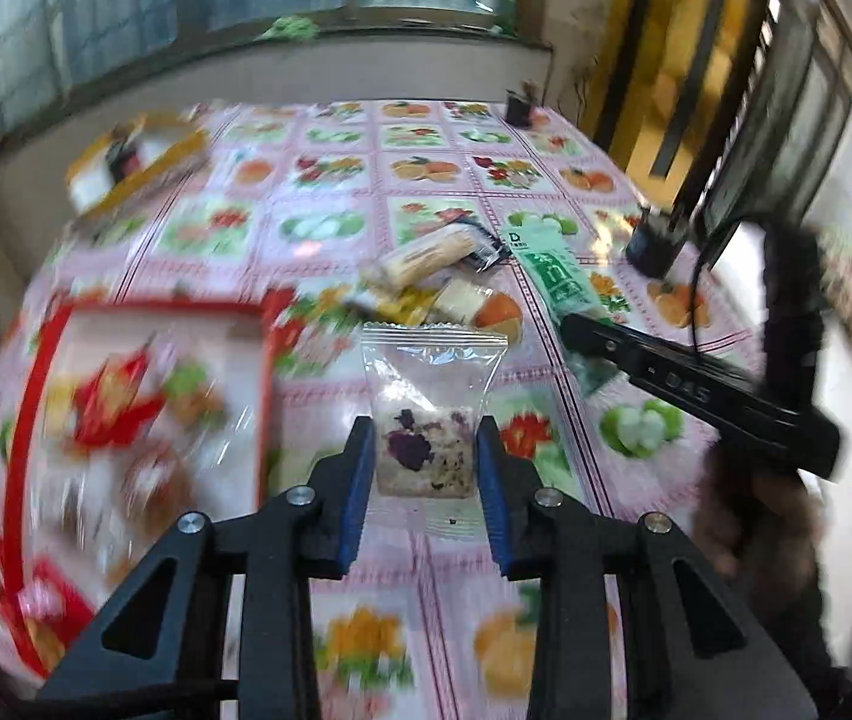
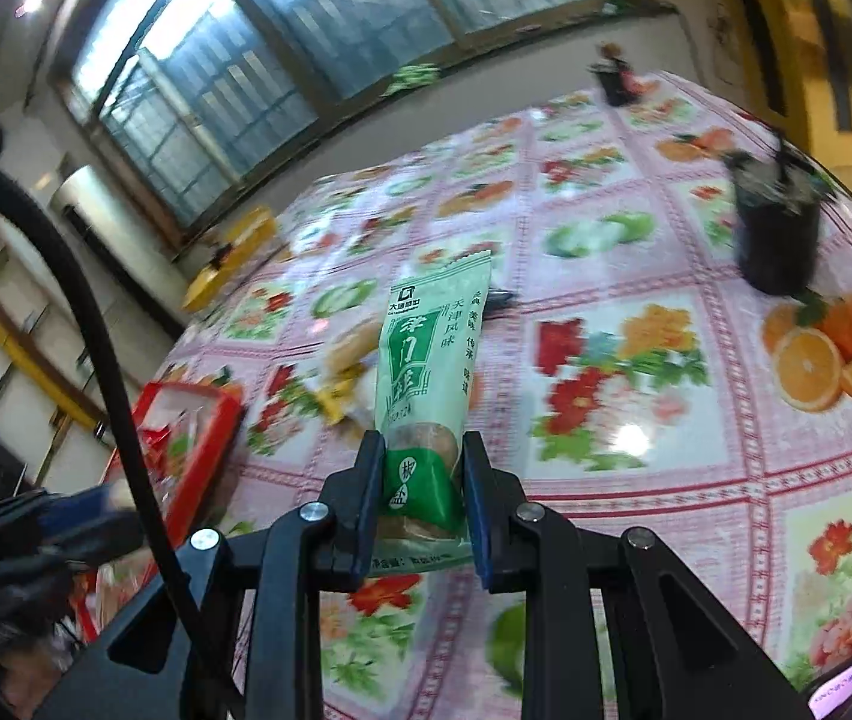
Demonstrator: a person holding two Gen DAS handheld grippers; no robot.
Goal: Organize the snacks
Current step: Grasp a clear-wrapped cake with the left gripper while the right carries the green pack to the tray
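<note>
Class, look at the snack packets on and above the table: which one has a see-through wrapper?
The clear packet held in the left gripper: its purple-flecked pale cake shows through. The green packet in the right gripper is printed.

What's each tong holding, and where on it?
Left tongs: clear snack packet, gripped at its lower half. Right tongs: green snack packet, gripped near its bottom end.

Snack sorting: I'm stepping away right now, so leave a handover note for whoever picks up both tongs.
Left tongs: shut on the clear snack packet, held above the tablecloth.
Right tongs: shut on the green snack packet.
Red tray sits to the left with some snacks inside; blur hides which.
A loose pile of snacks waits mid-table.
Left to do: place both held packets, then clear the pile.
</note>
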